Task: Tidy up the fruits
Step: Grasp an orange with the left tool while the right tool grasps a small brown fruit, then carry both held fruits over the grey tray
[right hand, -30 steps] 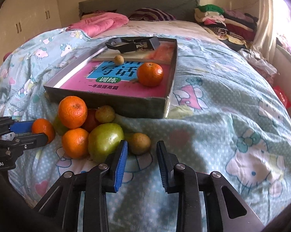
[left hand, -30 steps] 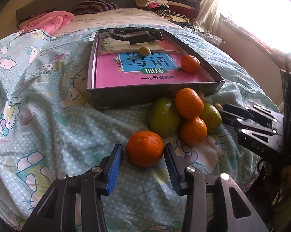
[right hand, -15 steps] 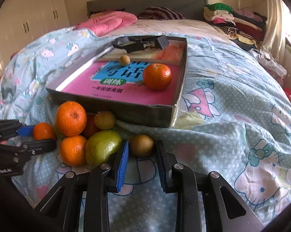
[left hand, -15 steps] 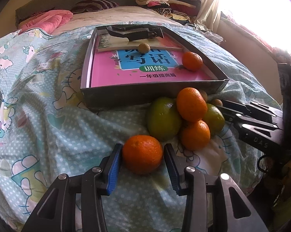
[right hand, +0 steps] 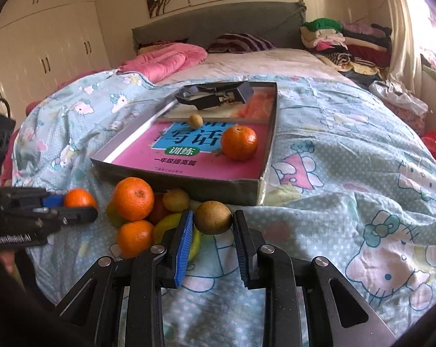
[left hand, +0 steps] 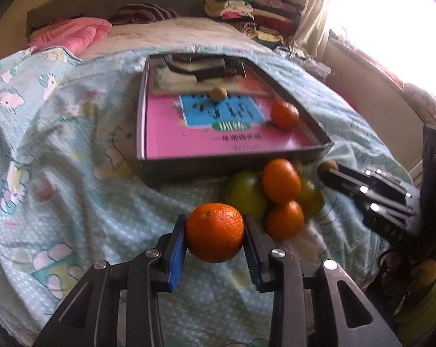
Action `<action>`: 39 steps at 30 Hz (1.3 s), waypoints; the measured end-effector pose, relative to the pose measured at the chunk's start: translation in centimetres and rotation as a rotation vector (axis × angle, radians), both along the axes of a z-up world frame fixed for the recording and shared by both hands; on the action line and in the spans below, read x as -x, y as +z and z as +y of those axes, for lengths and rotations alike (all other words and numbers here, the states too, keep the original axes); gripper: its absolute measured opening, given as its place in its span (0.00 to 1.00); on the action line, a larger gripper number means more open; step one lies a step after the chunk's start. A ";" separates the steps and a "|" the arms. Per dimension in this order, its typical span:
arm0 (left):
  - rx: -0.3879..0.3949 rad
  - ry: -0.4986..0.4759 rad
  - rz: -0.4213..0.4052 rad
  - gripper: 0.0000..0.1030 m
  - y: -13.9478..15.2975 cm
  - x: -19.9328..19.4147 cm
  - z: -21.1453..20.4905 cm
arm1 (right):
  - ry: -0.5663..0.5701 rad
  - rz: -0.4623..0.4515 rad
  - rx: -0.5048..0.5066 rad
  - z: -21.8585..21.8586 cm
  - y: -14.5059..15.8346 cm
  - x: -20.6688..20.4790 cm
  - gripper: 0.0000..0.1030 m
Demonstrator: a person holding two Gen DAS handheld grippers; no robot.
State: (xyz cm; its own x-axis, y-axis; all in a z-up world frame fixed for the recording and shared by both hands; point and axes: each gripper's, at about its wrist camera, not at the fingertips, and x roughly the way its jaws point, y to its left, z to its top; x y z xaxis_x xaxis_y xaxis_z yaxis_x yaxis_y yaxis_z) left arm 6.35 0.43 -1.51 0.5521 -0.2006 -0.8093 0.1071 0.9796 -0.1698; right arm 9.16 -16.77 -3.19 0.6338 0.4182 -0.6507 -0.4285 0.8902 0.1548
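My left gripper (left hand: 215, 232) is shut on an orange (left hand: 215, 231) and holds it above the bedspread; the gripper also shows in the right wrist view (right hand: 70, 206). My right gripper (right hand: 212, 219) is shut on a brown kiwi (right hand: 212, 217), lifted just off the bed. A pile of oranges (right hand: 133, 198) and green fruits (left hand: 244, 193) lies in front of the grey tray (right hand: 171, 177). In the tray lie an orange (right hand: 239, 142) and a small kiwi (right hand: 195, 120) on a pink book.
A black gripper-like tool (right hand: 215, 94) lies at the tray's far end. The bed has a blue patterned cover (right hand: 348, 173), a pink quilt (right hand: 165, 60) and folded clothes (right hand: 342, 40) at the head. A window is at the right.
Both grippers closed on their fruit and lifted: the left on the orange, the right on the kiwi. Both views rose and tilted toward the tray.
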 end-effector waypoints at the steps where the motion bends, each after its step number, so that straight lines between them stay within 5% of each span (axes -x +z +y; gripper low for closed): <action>1: 0.002 0.003 -0.005 0.36 0.3 0.0 0.1 | -0.001 -0.002 -0.001 0.0 0.1 0.1 0.28; 26: 0.000 0.058 -0.055 0.36 2.7 -4.8 -0.5 | 0.004 -0.048 -0.014 2.1 2.8 -2.0 0.28; 39: -0.044 0.068 -0.029 0.36 0.7 -7.5 -0.9 | -0.044 -0.025 -0.017 0.8 2.2 -4.0 0.28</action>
